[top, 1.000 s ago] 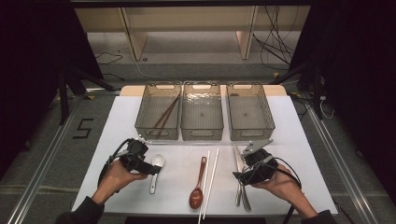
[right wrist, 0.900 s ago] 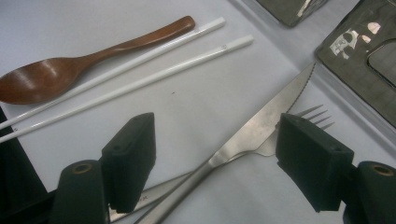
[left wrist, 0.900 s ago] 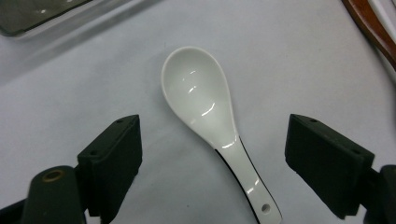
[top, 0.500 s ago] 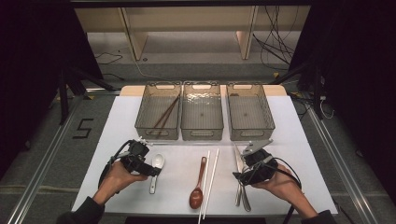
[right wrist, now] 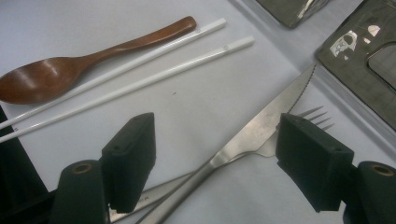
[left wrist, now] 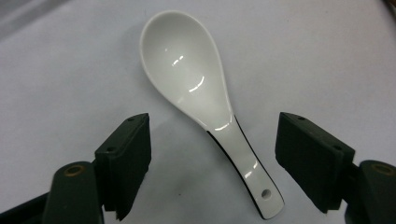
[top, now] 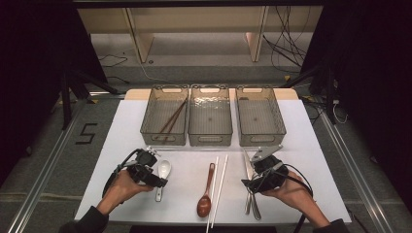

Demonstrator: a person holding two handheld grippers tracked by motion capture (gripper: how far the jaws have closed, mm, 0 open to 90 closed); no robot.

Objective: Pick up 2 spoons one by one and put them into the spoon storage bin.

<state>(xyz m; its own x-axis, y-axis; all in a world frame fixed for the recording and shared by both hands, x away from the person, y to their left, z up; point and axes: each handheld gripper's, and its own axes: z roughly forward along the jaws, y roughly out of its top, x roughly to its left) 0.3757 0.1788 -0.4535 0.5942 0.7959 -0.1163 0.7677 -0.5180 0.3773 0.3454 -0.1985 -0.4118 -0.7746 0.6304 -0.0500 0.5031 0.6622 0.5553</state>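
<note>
Left gripper (left wrist: 212, 161) edged toward white spoon (left wrist: 201, 93), jaws spread astride its handle, right gripper (right wrist: 215, 163) spread over knife (right wrist: 252, 130).

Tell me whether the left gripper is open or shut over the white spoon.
Open. In the left gripper view the left gripper has its jaws spread wide to either side of the white spoon, touching neither its handle nor its bowl.

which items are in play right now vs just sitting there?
In play:
left gripper, open over white spoon
right gripper, open over knife and fork

Lying about:
wooden spoon
white chopsticks
three bins
</note>
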